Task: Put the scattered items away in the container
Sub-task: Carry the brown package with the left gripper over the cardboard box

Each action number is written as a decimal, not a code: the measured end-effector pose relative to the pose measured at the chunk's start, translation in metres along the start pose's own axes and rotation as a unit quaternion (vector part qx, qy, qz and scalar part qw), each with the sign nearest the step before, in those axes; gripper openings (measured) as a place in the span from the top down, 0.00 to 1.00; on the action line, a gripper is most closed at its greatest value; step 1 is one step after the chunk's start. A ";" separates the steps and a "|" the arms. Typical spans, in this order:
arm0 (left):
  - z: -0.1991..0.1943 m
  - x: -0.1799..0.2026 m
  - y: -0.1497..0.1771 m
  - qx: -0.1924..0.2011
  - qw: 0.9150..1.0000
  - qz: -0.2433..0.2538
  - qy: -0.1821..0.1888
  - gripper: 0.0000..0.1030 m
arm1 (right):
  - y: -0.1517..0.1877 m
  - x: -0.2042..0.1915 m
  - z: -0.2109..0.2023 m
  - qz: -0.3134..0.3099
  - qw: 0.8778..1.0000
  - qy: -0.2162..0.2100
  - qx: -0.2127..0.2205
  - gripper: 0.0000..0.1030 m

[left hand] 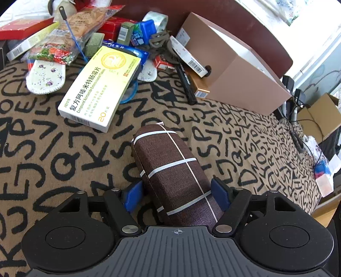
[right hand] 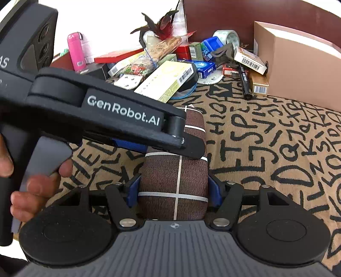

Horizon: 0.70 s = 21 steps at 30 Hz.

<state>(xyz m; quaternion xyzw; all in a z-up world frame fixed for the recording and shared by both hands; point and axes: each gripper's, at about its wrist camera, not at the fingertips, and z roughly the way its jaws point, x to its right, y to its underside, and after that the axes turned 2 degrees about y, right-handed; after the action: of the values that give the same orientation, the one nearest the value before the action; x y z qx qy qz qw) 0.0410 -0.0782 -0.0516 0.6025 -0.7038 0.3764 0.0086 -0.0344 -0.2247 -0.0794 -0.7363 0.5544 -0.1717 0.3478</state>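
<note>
A brown fabric case with white grid lines [left hand: 170,168] lies on the letter-patterned tablecloth [left hand: 53,153]. My left gripper [left hand: 177,194] has its blue pads against both long sides of the case. In the right wrist view the same case [right hand: 174,176] sits between the pads of my right gripper [right hand: 173,192], which press on its near end. The left gripper's black finger [right hand: 127,115] crosses over the case's far part. The tan open box [left hand: 234,70] stands at the back right, also in the right wrist view as the tan box [right hand: 298,70].
A heap lies at the back: a white-yellow medicine box [left hand: 100,89], a black marker [left hand: 185,83], a tape roll [left hand: 155,19], a floral insole [left hand: 45,76], a pink bottle [right hand: 75,51]. A hand [right hand: 32,187] grips the left tool. A cardboard box [left hand: 319,115] sits past the table's right edge.
</note>
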 end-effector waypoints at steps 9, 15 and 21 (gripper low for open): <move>-0.010 0.031 -0.015 0.016 1.000 0.013 0.011 0.33 | -0.005 0.014 -0.020 0.020 0.999 -0.002 0.028 0.35; -0.022 0.077 -0.061 0.064 0.996 0.051 0.035 0.33 | -0.035 0.035 -0.051 0.018 0.996 0.022 0.088 0.35; -0.018 0.127 -0.126 0.114 0.988 0.093 0.049 0.33 | -0.087 0.068 -0.074 0.018 0.985 0.060 0.163 0.35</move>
<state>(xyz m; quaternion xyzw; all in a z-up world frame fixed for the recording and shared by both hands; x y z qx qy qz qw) 0.1060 -0.1738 0.0857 0.5122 -0.7081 0.4822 -0.0610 0.0010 -0.2993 0.0249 -0.6485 0.5517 -0.2972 0.4321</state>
